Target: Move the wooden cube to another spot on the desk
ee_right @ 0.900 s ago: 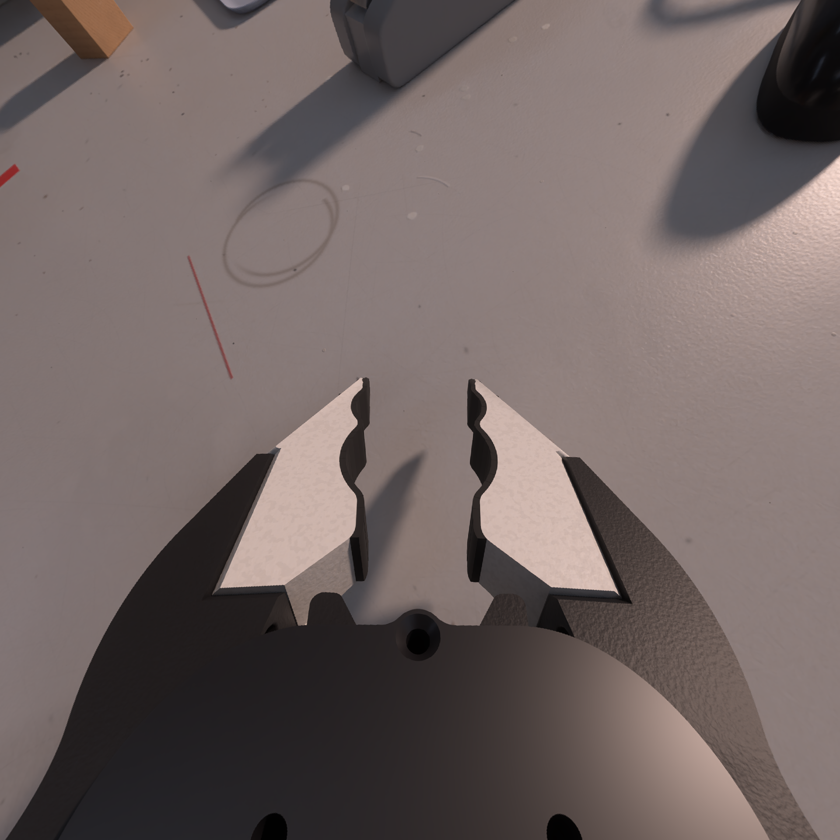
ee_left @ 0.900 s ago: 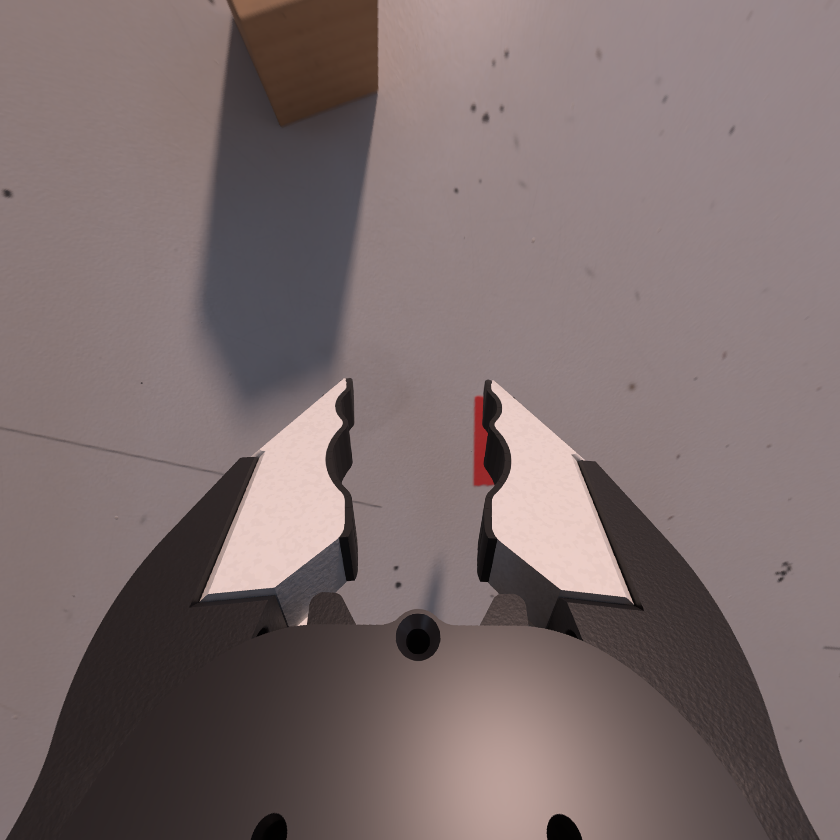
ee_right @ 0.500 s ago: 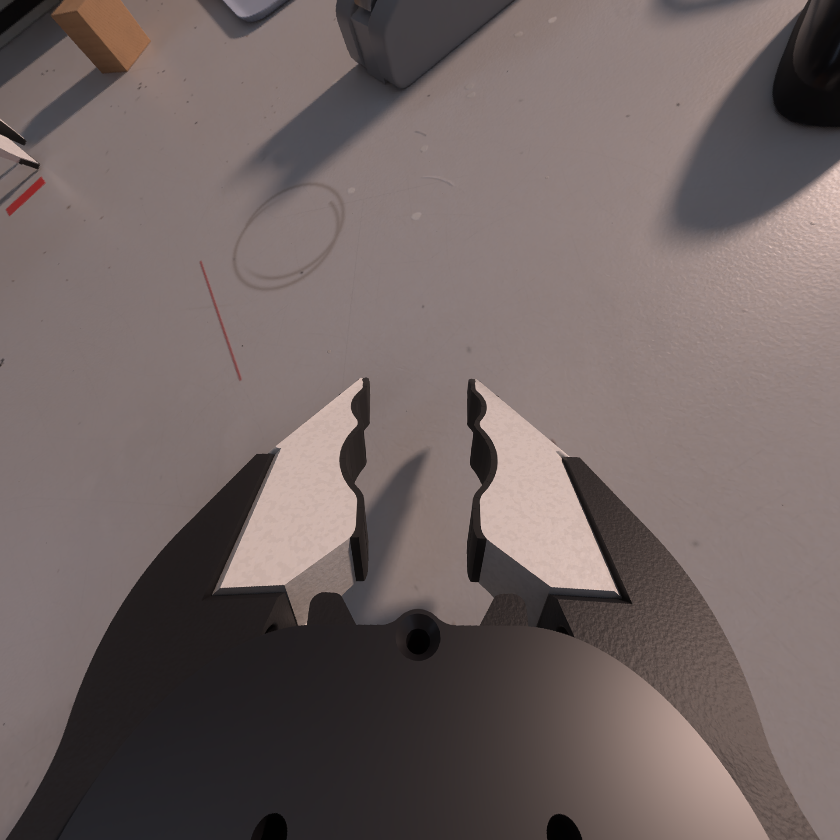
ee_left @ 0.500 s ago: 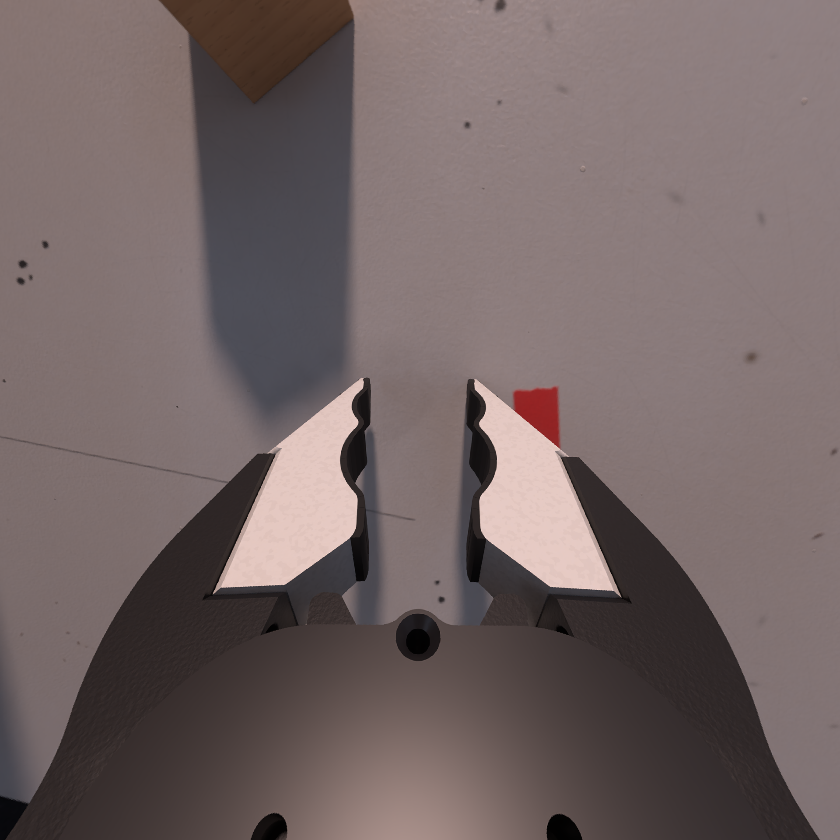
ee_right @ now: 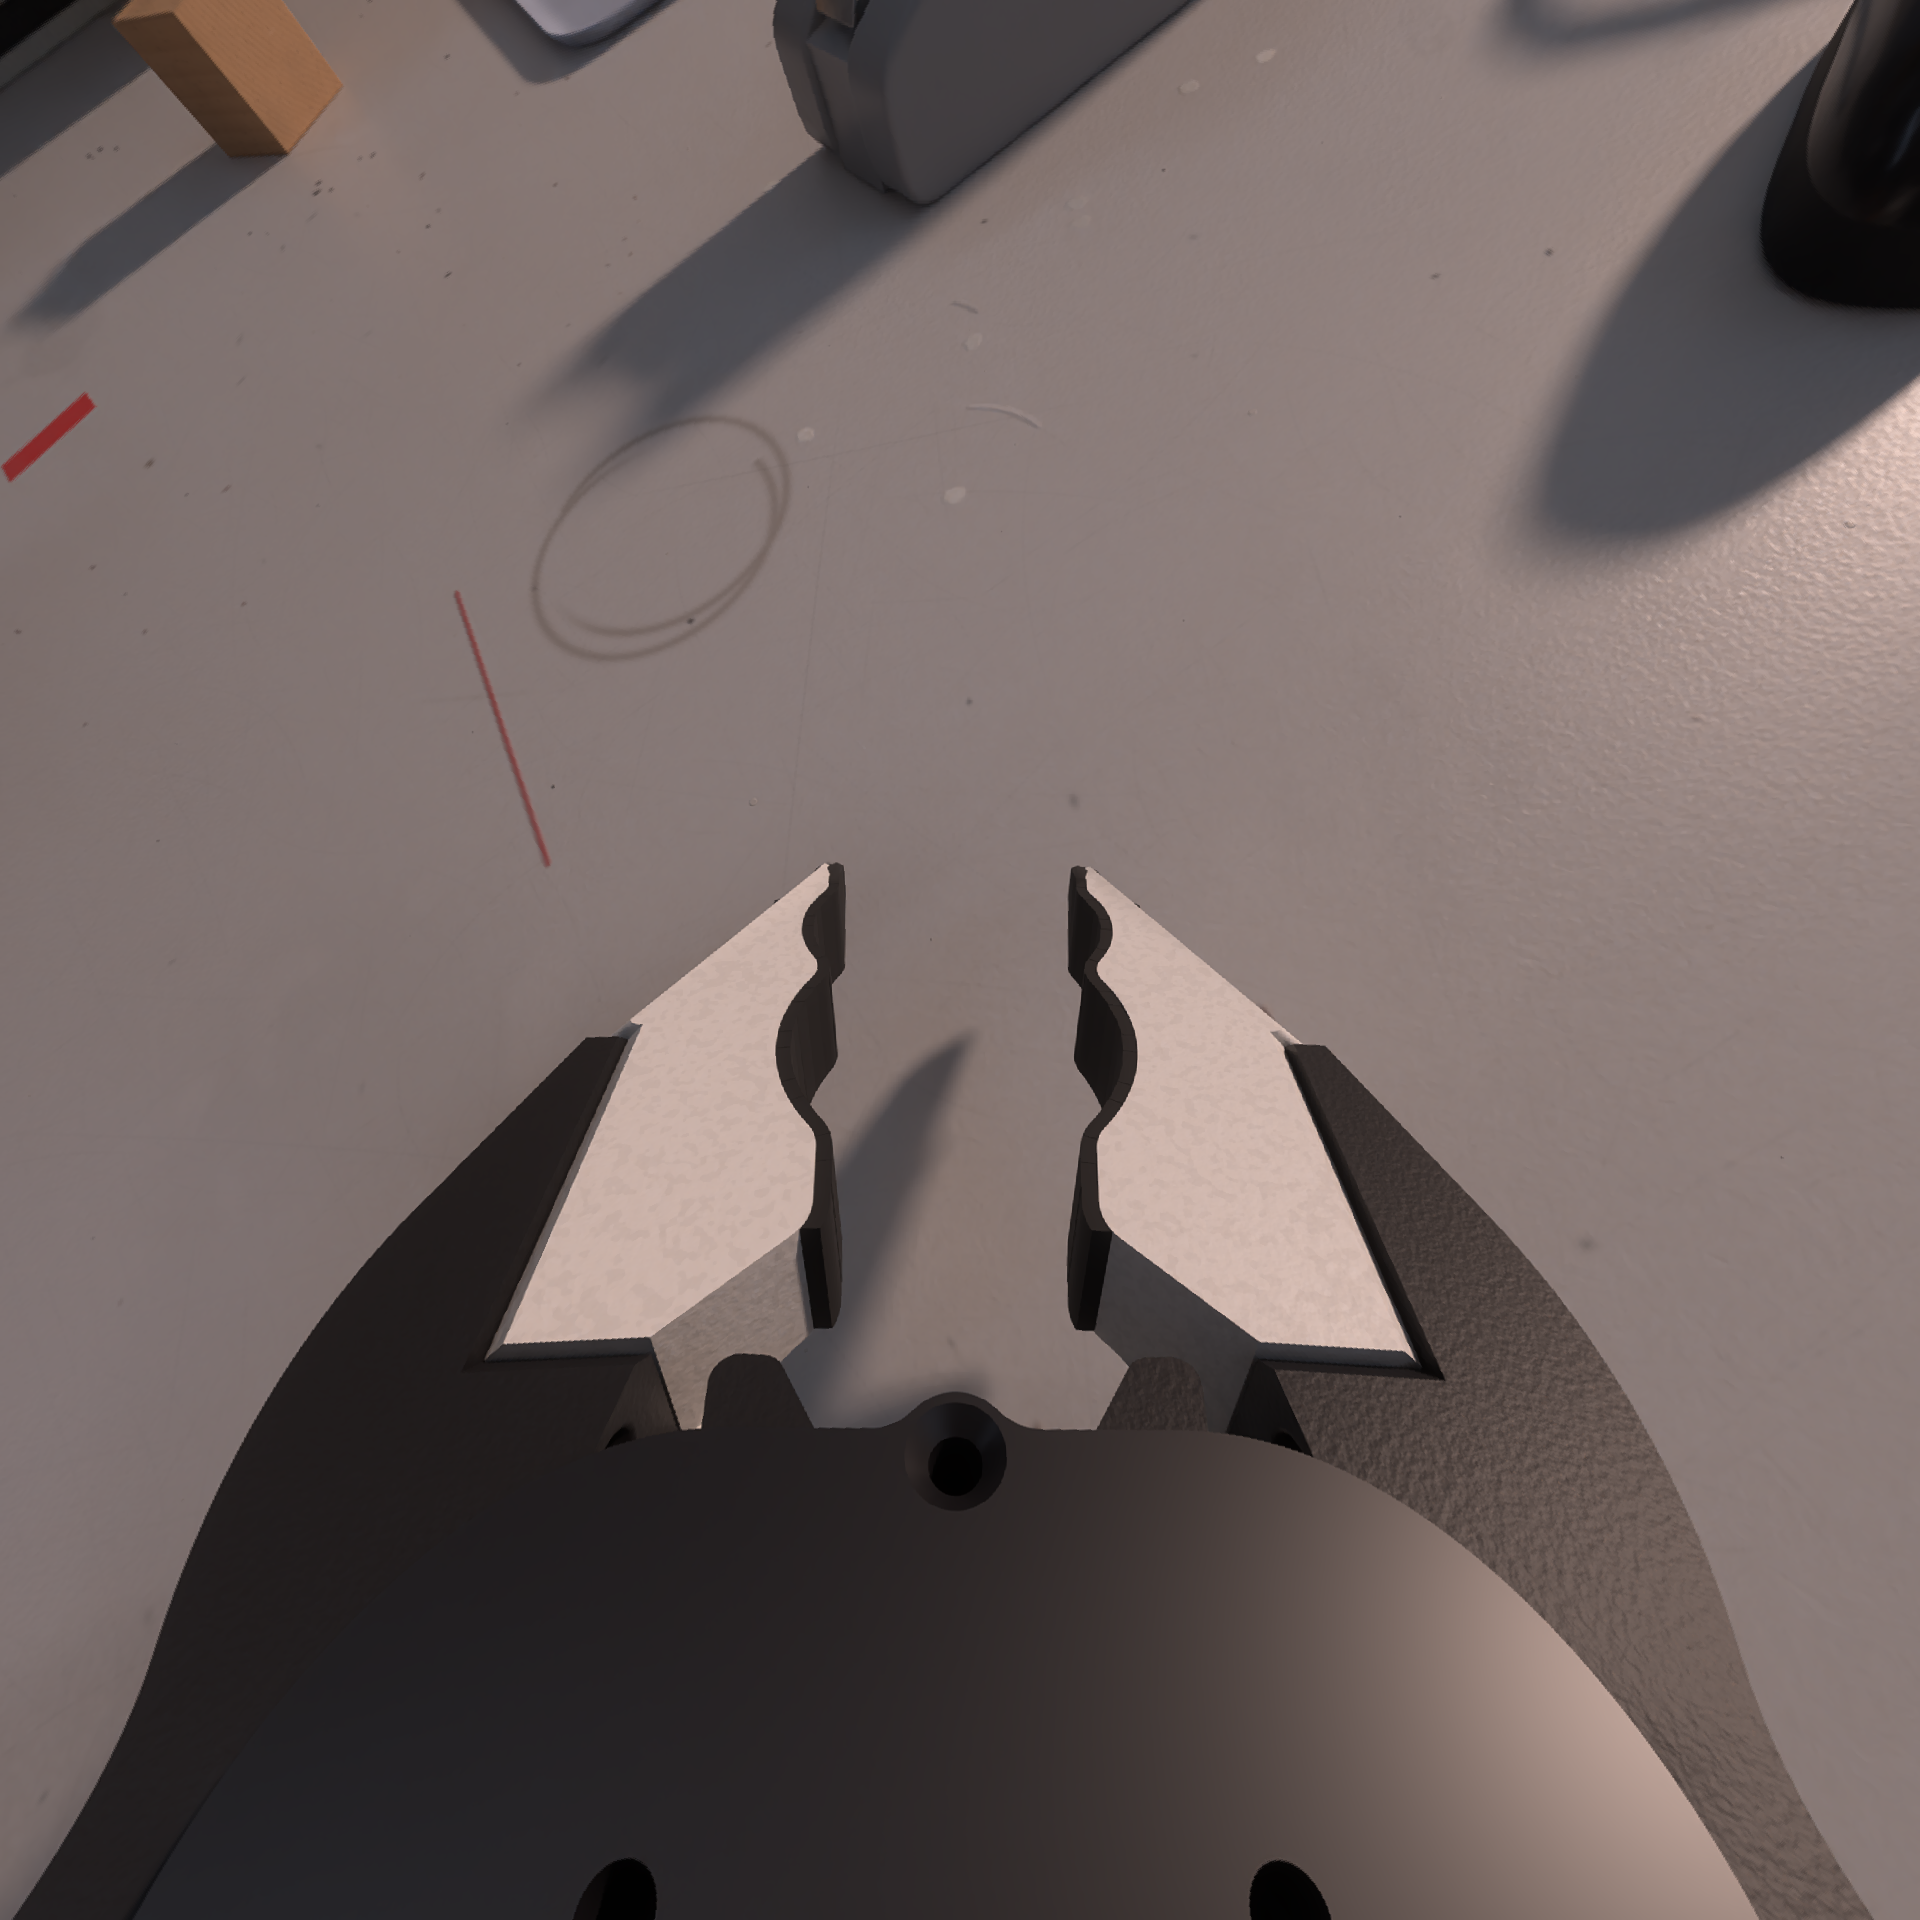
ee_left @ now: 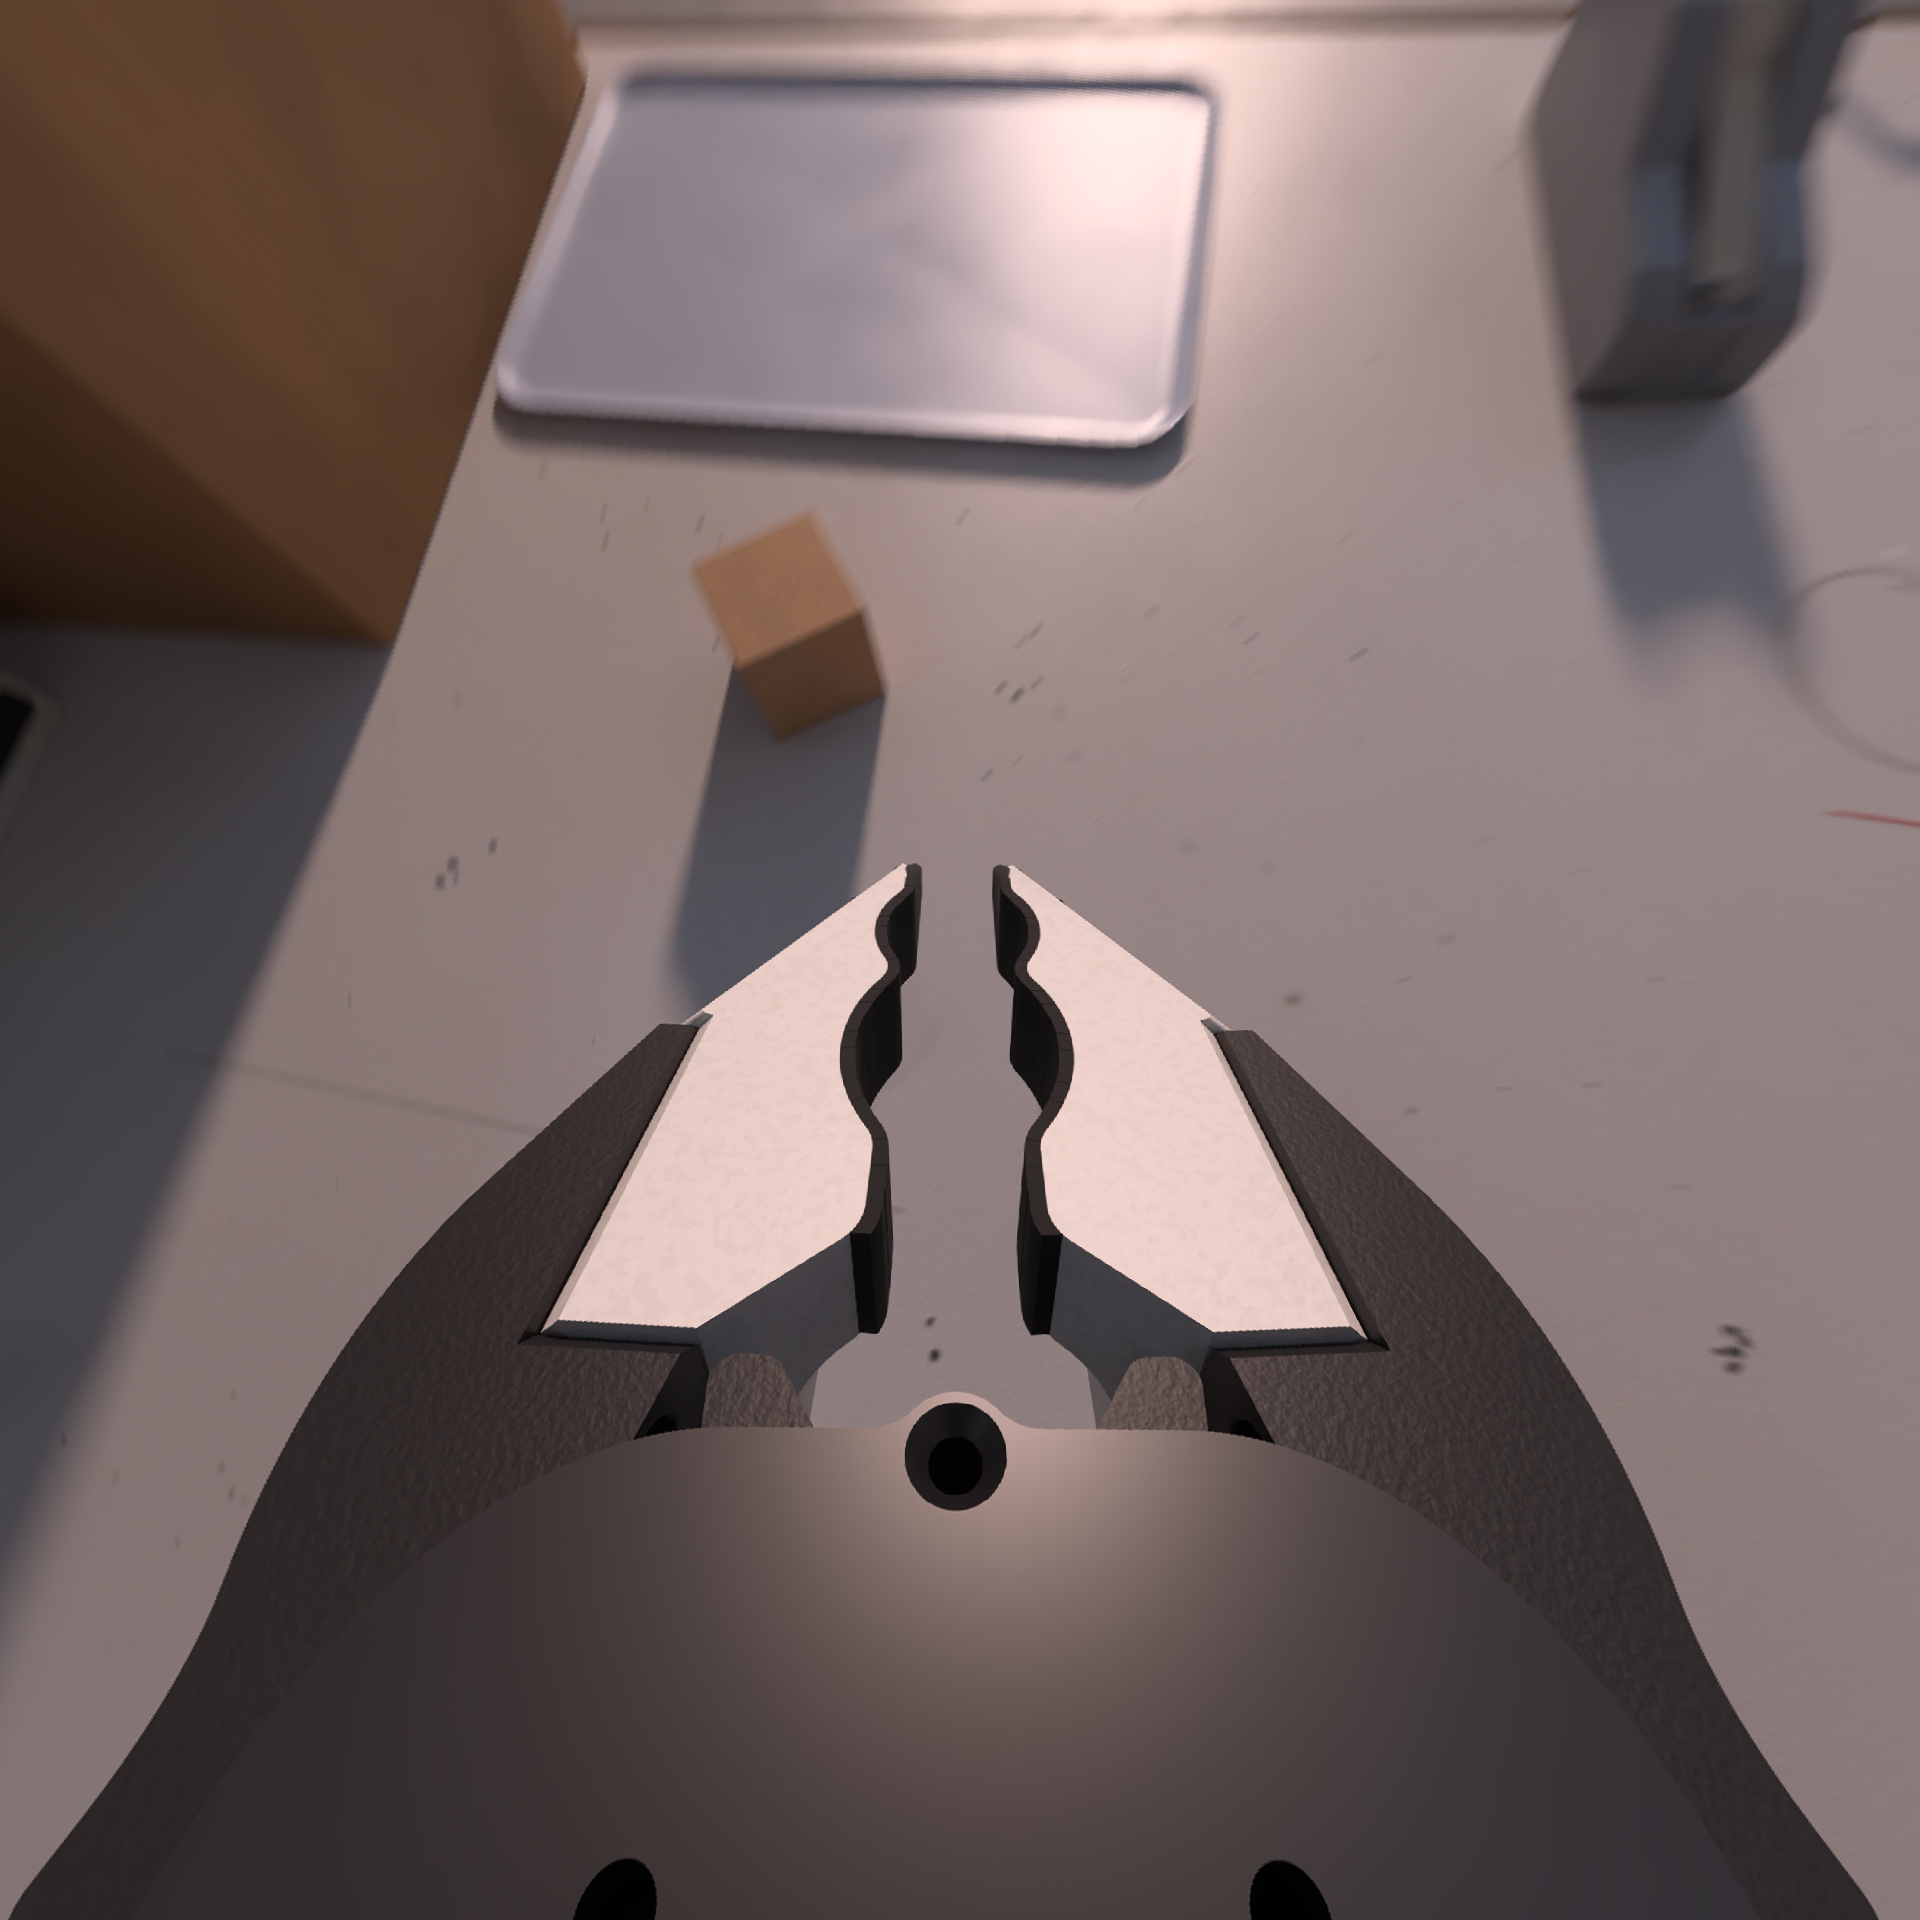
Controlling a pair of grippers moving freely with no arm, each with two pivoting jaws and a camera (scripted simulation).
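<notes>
The wooden cube (ee_left: 795,623) rests on the grey desk, ahead and a little left of my left gripper (ee_left: 954,873), well clear of the fingertips. The left jaws are drawn almost together with only a narrow slit between them and nothing in it. The cube also shows in the right wrist view (ee_right: 234,73) at the far upper left, far from my right gripper (ee_right: 956,873). The right gripper is open and empty above bare desk.
A metal tray (ee_left: 831,426) lies beyond the cube and a large cardboard box (ee_left: 208,260) stands to its left. A grey device (ee_right: 966,73) and a black object (ee_right: 1849,156) stand at the back. Red tape (ee_right: 47,436) and a red line (ee_right: 502,727) mark the desk.
The left gripper has drawn back and tilted up from the cube, which now lies farther ahead. Its jaws have narrowed step by step. The right gripper has barely moved.
</notes>
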